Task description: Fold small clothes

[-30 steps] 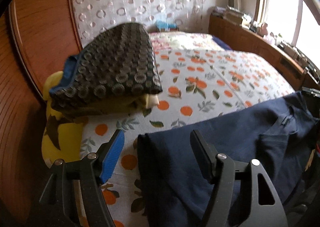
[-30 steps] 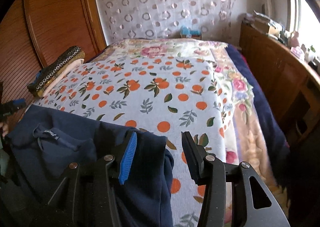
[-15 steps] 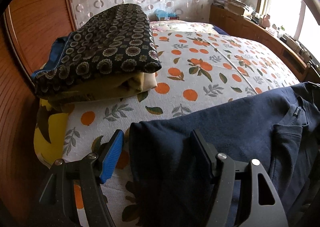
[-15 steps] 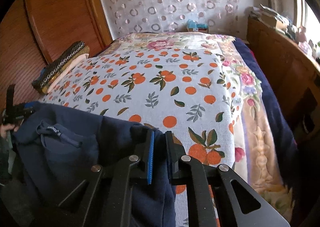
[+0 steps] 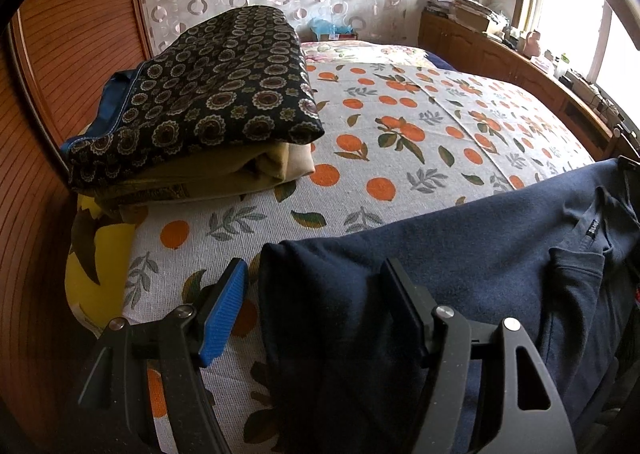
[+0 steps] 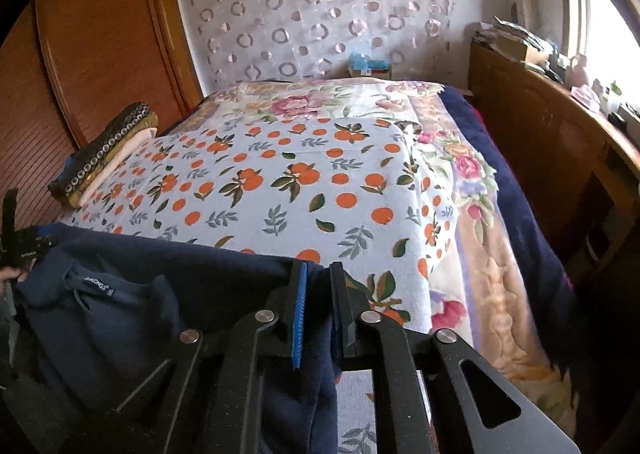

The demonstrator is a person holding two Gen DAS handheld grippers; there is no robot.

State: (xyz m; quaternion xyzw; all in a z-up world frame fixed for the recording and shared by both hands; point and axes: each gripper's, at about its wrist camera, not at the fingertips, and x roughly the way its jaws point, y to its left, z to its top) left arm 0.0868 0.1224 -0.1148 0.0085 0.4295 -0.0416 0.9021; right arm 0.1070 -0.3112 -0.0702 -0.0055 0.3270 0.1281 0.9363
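Right now my right gripper (image 6: 318, 304) is pinched tight on the near right corner of the navy top (image 6: 120, 314), with the cloth squeezed between the blue pad and the black finger. My left gripper (image 5: 312, 306) is spread wide; the top's left corner sits between its fingers, and I see clear space between the blue pad and the fabric. Whether the black finger on the other side touches the cloth, I cannot tell.

The top (image 5: 460, 266) lies across the near edge of the bed (image 5: 400, 142), stretched between my two grippers, its collar and label showing toward the right side in the left view and toward the left in the right view. Its top edge runs fairly straight over the orange-print sheet.

Farther back on the bed's left side, well apart from the top, sits a stack (image 5: 208, 102) of folded cloth with a dark patterned piece on top. The same stack (image 6: 104, 154) shows beside the wooden wall (image 6: 100, 34) in the right view.
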